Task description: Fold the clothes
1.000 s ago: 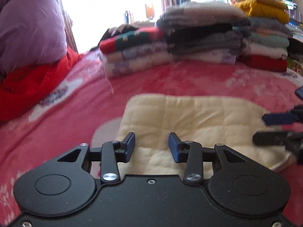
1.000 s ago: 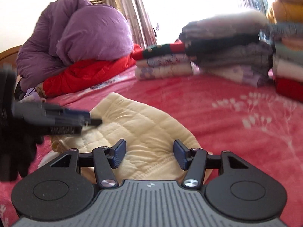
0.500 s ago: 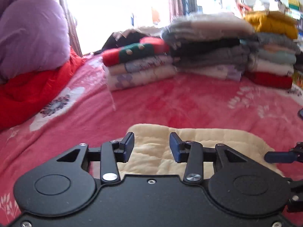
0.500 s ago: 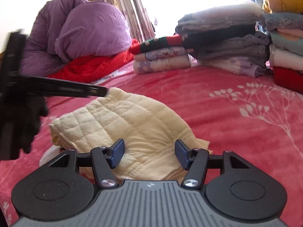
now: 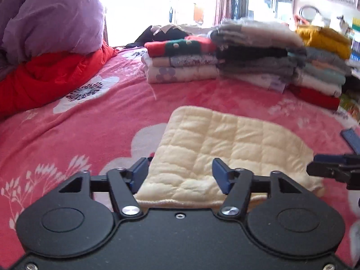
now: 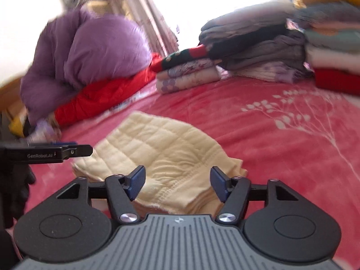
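Cream quilted garment point(image 5: 227, 144) in a grid of squares, on a pink bedspread point(image 6: 281, 135) with white flowers and branches; purple quilt point(image 6: 90, 51) over what looks like red padded bedding point(image 5: 45, 76).

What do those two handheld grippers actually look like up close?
Both have two black linkage fingers tipped with blue pads, silver pivot screws and round black side housings. The left gripper has a smooth black body; the right gripper has a ribbed grey one. The left one's side reads "GenRobot.AI". A black glove shows.
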{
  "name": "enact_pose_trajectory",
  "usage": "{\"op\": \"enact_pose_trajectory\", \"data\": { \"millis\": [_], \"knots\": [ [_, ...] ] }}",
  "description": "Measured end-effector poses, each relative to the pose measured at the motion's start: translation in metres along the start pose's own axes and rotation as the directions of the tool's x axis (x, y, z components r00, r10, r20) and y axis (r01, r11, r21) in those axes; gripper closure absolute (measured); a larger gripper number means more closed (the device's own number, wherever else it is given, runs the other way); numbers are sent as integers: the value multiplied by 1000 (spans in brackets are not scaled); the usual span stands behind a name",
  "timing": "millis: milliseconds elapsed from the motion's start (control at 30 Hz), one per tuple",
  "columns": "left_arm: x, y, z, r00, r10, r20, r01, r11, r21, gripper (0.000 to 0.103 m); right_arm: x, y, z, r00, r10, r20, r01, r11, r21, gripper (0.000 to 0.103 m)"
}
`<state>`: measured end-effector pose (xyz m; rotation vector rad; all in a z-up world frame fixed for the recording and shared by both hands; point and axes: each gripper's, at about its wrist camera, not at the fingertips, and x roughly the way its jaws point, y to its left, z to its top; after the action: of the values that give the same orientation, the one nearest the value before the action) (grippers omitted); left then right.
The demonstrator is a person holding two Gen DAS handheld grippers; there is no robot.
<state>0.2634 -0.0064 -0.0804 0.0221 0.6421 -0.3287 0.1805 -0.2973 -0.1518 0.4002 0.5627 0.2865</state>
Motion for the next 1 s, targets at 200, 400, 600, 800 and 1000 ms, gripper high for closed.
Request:
{"op": "enact_pose_trajectory", "data": {
  "millis": [200, 400, 600, 800, 1000],
  "knots": [
    [13, 50, -9, 989, -137, -61, 112, 945, -306, 36, -7, -65, -9, 993, 110, -32, -88, 912, 400, 17],
    [54, 78, -37, 952, -289, -101, 182, 799, -573, 35, 27, -71, -10, 978, 195, -71, -136, 860, 492, 14],
    [54, 92, -56, 935, -355, 12, 256, 649, -716, 46, 49, -66, -13, 974, 205, -99, -127, 850, 511, 51],
    [4, 74, -64, 959, -272, 75, 238, 636, -734, 72, 47, -63, -11, 971, 233, -62, -170, 844, 508, 65],
    [-66, 52, -110, 951, -297, 88, 251, 573, -780, 50, 48, -67, -4, 973, 218, -82, -147, 847, 511, 46]
  ]
}}
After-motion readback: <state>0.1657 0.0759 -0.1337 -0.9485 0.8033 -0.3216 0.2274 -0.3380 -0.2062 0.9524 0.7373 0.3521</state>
